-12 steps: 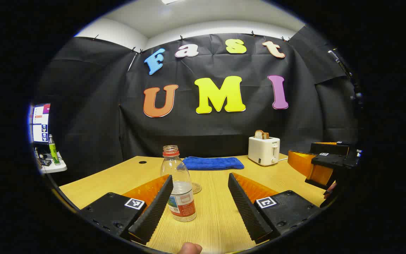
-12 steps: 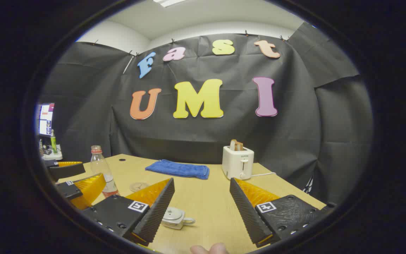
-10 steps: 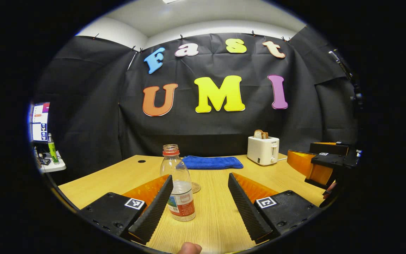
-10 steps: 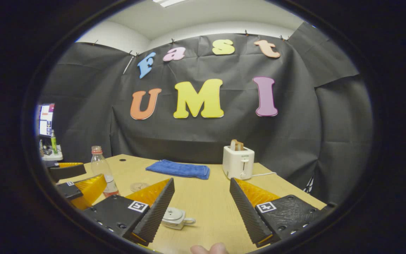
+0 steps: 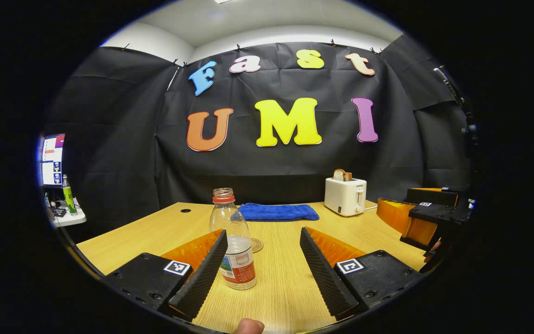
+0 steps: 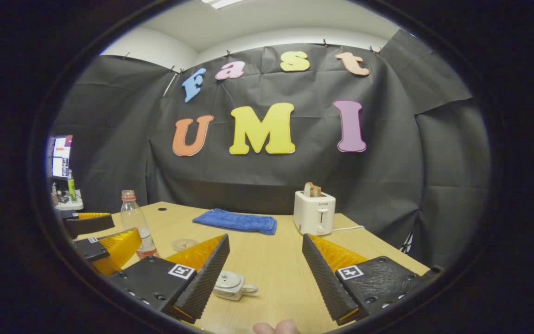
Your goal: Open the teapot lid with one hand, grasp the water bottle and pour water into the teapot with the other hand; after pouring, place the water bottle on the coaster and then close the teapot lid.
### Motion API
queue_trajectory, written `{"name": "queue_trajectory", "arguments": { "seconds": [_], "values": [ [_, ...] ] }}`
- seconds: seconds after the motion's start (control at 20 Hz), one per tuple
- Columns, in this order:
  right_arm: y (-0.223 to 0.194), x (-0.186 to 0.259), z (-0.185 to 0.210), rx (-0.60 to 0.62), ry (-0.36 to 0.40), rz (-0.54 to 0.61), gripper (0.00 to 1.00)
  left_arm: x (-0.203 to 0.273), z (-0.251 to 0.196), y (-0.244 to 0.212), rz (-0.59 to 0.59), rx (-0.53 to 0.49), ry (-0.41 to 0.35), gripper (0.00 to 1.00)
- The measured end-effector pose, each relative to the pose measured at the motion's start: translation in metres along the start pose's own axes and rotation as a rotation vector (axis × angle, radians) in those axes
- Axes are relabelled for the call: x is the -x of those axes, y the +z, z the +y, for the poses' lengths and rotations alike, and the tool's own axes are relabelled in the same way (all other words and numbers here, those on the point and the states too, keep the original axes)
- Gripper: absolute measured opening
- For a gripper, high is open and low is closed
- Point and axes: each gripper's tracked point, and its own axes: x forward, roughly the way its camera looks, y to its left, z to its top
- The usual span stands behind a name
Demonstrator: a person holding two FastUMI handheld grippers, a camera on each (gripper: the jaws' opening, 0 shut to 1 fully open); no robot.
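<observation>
Tabletop (image 5: 155,232): left hand-held gripper (image 5: 263,269) gapes around bottle (image 5: 234,250).

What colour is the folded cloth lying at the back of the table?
Blue. The cloth shows best in the left gripper view, beside the toaster.

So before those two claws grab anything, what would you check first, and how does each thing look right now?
1. Left gripper open: ok, fingers spread wide.
2. Clear plastic water bottle with red label upright and uncapped: ok; it stands beside the left finger, not yet gripped.
3. Right gripper open: ok.
4. Small white teapot within reach: ok, on the wooden table by the right gripper's left finger.
5. Teapot lid on: appears so, not yet lifted.
6. Round coaster free: ok, bare behind the bottle.
</observation>
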Motion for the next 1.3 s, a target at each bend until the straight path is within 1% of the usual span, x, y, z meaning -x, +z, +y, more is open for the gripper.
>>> {"name": "queue_trajectory", "arguments": {
  "seconds": [0.1,0.35,0.55,0.6,0.65,0.7,0.75,0.8,1.0,1.05,1.1,1.2,1.3],
  "values": [
    [-0.003,-0.001,0.002,0.001,0.007,0.005,0.95,0.0,0.001,0.001,-0.002,0.002,0.001,0.99],
    [-0.011,-0.007,0.004,0.023,0.002,0.018,0.95,-0.001,0.005,0.0,0.006,0.017,0.002,0.99],
    [-0.028,-0.014,0.017,0.03,0.027,0.045,0.95,0.001,0.005,0.002,0.006,0.017,0.003,0.99],
    [-0.031,-0.015,0.019,0.026,0.034,0.051,0.97,0.001,0.005,0.003,0.005,0.015,0.003,0.99],
    [-0.036,-0.018,0.024,0.025,0.044,0.061,0.95,0.002,0.005,0.003,0.005,0.015,0.003,0.99],
    [-0.039,-0.02,0.027,0.025,0.052,0.068,0.95,0.002,0.006,0.003,0.006,0.015,0.005,0.99],
    [-0.043,-0.022,0.031,0.026,0.06,0.077,0.97,0.002,0.008,0.003,0.008,0.018,0.006,0.99],
    [-0.047,-0.024,0.035,0.026,0.067,0.084,0.95,0.002,0.008,0.003,0.007,0.021,0.005,0.99],
    [-0.067,-0.034,0.045,0.026,0.089,0.121,0.95,0.003,0.013,0.006,0.003,0.026,0.013,0.99],
    [-0.071,-0.037,0.047,0.028,0.095,0.133,0.98,0.003,0.014,0.007,0.002,0.027,0.016,0.99],
    [-0.076,-0.038,0.048,0.03,0.1,0.145,0.95,0.002,0.015,0.007,0.004,0.028,0.018,0.99],
    [-0.08,-0.043,0.051,0.033,0.103,0.157,0.97,0.003,0.016,0.006,0.008,0.034,0.019,0.99],
    [-0.087,-0.047,0.053,0.044,0.104,0.172,0.94,0.002,0.016,0.006,0.009,0.036,0.019,0.99]
  ]
}}
